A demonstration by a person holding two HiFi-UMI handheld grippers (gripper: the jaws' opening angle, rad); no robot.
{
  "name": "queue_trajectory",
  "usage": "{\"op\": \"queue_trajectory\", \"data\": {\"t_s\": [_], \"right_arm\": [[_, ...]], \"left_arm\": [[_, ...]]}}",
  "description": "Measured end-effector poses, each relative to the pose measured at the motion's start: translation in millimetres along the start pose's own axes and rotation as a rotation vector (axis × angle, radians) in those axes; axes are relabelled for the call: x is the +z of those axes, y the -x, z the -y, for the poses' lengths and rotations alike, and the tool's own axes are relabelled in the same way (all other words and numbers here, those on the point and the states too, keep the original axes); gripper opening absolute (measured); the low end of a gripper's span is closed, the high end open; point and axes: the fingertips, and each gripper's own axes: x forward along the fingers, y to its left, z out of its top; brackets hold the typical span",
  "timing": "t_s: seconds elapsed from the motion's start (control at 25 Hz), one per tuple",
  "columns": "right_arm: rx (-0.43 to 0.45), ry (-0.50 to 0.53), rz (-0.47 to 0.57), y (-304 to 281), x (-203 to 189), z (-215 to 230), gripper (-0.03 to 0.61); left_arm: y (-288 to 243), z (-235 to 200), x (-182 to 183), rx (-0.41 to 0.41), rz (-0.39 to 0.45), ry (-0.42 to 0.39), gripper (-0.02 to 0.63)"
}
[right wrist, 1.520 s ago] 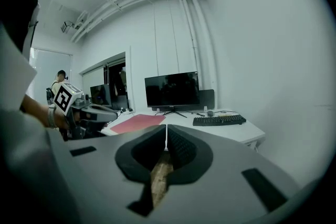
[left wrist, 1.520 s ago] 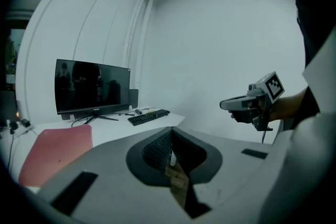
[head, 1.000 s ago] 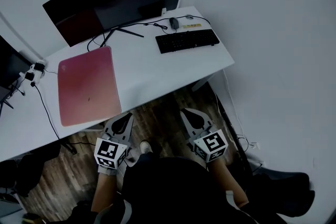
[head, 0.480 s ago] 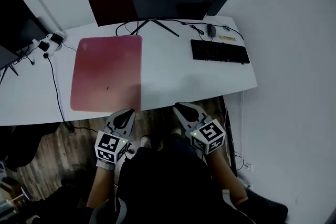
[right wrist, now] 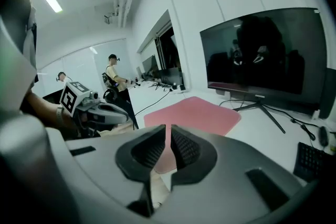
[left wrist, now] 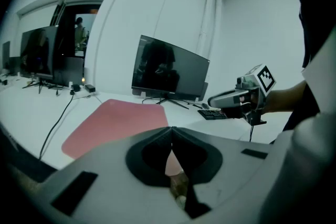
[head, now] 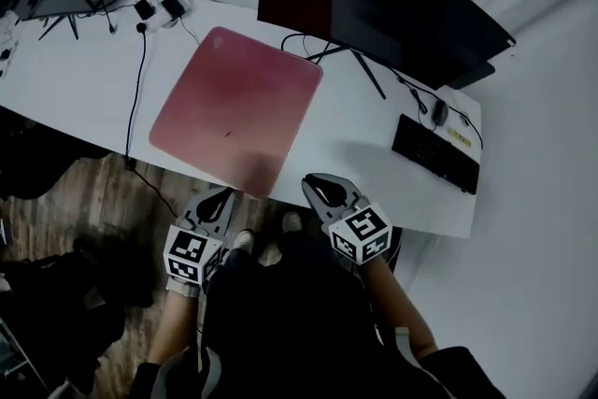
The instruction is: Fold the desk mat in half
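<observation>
A pink desk mat lies flat and unfolded on the white desk, left of the monitor stand; the same desk mat shows ahead in both gripper views. My left gripper hangs just off the desk's near edge, below the mat's near corner, shut with nothing in it. My right gripper sits at the desk's near edge to the right of the mat, also shut and empty. Neither touches the mat.
A wide curved monitor stands behind the mat, its stand foot beside the mat's right edge. A black keyboard and mouse lie at the right. A black cable runs along the mat's left. Wooden floor lies below the edge.
The head view has swung, so the desk and mat now sit turned and further left in frame. Both grippers stay shut near the desk's near edge; the mat has not moved.
</observation>
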Motion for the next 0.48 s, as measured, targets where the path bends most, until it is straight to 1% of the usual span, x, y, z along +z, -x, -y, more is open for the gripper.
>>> {"op": "queue_trajectory", "data": {"t_s": [0.24, 0.48], "right_arm": [[0.166, 0.078, -0.091, -46, -9, -8, 0.020], [0.291, 0.162, -0.185, -80, -33, -26, 0.020]], "left_arm": [[23, -19, -19, 0.182, 0.013, 0.104, 0.008], [51, -25, -42, 0.344, 0.028, 0.198, 0.008]]}}
